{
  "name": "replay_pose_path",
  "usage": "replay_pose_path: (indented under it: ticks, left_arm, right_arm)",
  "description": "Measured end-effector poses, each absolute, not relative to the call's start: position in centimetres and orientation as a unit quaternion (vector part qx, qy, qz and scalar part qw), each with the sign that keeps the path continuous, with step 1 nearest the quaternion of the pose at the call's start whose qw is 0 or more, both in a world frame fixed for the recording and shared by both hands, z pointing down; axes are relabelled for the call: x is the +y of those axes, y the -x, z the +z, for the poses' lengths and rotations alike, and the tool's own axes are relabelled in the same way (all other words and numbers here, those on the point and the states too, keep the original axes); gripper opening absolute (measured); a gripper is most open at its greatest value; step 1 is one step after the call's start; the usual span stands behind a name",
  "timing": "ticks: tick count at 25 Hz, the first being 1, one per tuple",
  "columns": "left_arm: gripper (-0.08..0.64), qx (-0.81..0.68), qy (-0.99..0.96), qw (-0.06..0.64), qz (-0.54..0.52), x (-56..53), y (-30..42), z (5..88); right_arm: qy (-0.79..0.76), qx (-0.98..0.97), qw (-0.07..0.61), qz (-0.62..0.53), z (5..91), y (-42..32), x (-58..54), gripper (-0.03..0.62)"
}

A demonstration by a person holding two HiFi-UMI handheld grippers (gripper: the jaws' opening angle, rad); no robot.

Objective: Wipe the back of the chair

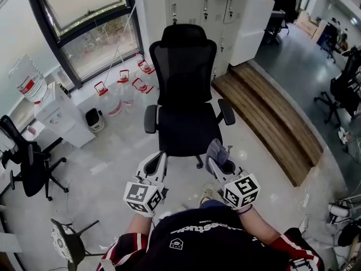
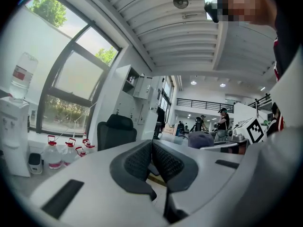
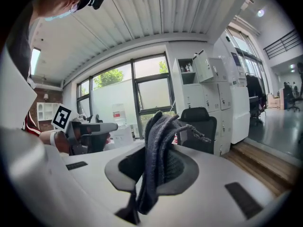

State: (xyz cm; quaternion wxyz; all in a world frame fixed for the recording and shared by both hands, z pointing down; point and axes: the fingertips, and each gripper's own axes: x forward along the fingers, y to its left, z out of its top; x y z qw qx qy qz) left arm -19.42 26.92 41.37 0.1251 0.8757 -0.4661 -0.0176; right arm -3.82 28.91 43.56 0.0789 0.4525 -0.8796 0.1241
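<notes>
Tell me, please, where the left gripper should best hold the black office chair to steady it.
Probably the armrest nearer the left gripper, taken from above. The chair faces the person, and that narrow pad sticks out free at the side, apparently slim enough for the jaws to span. The jaws are together now, so they would need opening first.

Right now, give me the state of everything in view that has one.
left gripper: shut, empty.
right gripper: shut on the grey cloth.
grey cloth: pinched, bunched, draping over the jaws.
chair: upright, seat empty, untouched.
water jugs: upright, capped.
</notes>
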Motion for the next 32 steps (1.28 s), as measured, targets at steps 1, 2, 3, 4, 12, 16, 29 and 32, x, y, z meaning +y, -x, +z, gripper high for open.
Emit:
replay_pose_path:
  ticks: [1,2,3,4,12,16,29,32]
  left_arm:
    - [0.025,-0.462,-0.878,0.126,-0.02,27.4,19.1,41.4]
    - [0.025,-0.458,-0.879,0.127,-0.023,27.8,18.7,41.4]
    - [0.025,-0.455,-0.881,0.128,-0.025,28.2,18.3,41.4]
    - [0.025,-0.452,-0.882,0.127,-0.026,28.7,17.9,41.4]
    - [0.025,-0.453,-0.884,0.111,-0.025,30.3,14.8,39.5]
    - [0.025,-0.452,-0.886,0.105,-0.021,30.6,12.2,39.0]
    - [0.025,-0.453,-0.887,0.087,0.002,32.7,8.0,37.6]
    - [0.025,-0.456,-0.886,0.086,0.003,33.0,7.9,37.6]
  right_arm:
    - [-0.46,-0.876,0.079,0.123,43.5,3.2,29.6,0.067]
    - [-0.467,-0.872,0.078,0.121,43.5,2.6,30.1,0.067]
    - [-0.473,-0.869,0.077,0.119,43.4,2.0,30.5,0.067]
    - [-0.478,-0.867,0.075,0.117,43.3,1.4,31.0,0.067]
    - [-0.498,-0.861,0.053,0.083,40.9,-1.8,32.9,0.067]
    - [-0.486,-0.87,0.049,0.072,40.2,-3.2,33.8,0.067]
    - [-0.487,-0.872,0.031,0.038,37.3,-6.7,35.3,0.066]
    - [-0.485,-0.873,0.034,0.031,37.4,-6.6,35.6,0.066]
